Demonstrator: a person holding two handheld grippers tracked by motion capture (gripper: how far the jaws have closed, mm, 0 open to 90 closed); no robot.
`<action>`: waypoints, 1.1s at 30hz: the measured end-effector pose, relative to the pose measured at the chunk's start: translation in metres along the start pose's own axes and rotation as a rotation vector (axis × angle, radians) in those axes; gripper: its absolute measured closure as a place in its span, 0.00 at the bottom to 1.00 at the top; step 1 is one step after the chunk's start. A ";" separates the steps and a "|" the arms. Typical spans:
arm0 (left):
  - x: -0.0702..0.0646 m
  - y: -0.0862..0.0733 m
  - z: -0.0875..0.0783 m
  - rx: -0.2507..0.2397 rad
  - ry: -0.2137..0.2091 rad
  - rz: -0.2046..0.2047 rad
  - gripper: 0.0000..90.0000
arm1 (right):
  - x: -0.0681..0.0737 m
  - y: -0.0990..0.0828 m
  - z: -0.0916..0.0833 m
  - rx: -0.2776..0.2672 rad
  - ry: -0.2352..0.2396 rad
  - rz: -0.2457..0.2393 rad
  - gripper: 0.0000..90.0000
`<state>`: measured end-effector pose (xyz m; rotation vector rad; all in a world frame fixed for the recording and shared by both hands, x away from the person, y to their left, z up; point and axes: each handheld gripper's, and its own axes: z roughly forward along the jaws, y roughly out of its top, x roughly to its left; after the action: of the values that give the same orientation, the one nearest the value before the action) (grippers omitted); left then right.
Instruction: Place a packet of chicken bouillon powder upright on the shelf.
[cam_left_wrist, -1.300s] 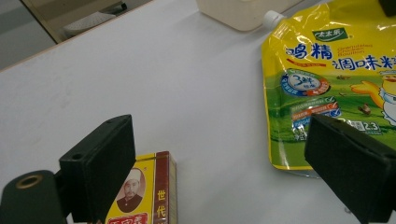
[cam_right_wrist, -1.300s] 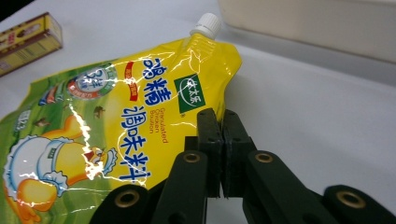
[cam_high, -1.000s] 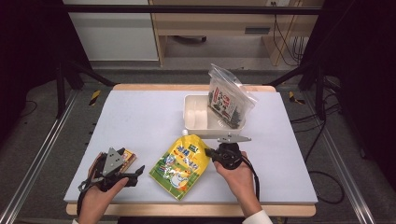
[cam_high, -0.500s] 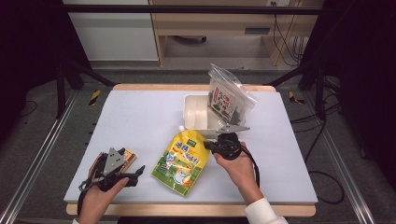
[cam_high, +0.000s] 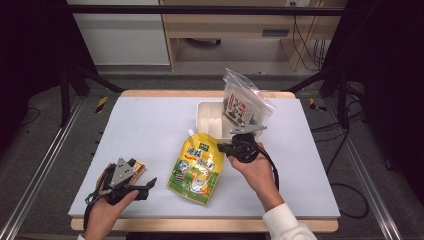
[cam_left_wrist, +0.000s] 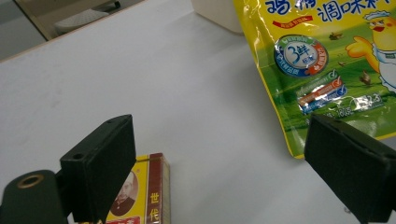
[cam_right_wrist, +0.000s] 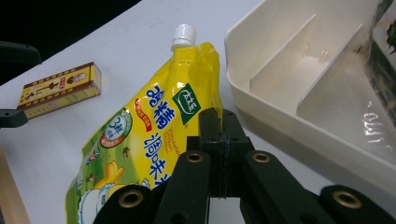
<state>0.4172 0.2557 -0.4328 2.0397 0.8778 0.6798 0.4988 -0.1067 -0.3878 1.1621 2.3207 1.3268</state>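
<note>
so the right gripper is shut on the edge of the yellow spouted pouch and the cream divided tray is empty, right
Not quite. The right gripper is shut on the yellow spouted pouch, but the cream divided tray isn't empty: the high view shows a clear plastic bag standing in it.

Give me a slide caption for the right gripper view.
Right gripper, jaws shut on the yellow spouted pouch, beside the divided cream tray.

1. This is a lab or recording workspace, not a home.
2. The white surface (cam_high: 150, 130) sits inside a black metal frame (cam_high: 65, 85), with rails along its sides.
3. Loose cables (cam_high: 305, 45) trail over the grey floor (cam_high: 45, 125) behind.
4. Yellow-black hazard tape (cam_high: 101, 104) marks the floor.
</note>
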 end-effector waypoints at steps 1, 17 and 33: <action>0.001 0.002 0.000 0.010 -0.007 0.001 0.10 | 0.000 0.003 -0.001 0.001 0.004 -0.009 1.00; 0.001 0.086 -0.008 0.050 -0.117 0.208 0.09 | 0.028 0.053 -0.008 0.022 0.055 -0.226 1.00; 0.019 0.130 -0.005 0.037 -0.204 0.275 0.13 | 0.053 0.080 -0.015 0.018 0.088 -0.347 1.00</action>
<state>0.4706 0.2154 -0.3199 2.2409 0.5013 0.5908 0.4972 -0.0550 -0.3056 0.6725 2.4577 1.2508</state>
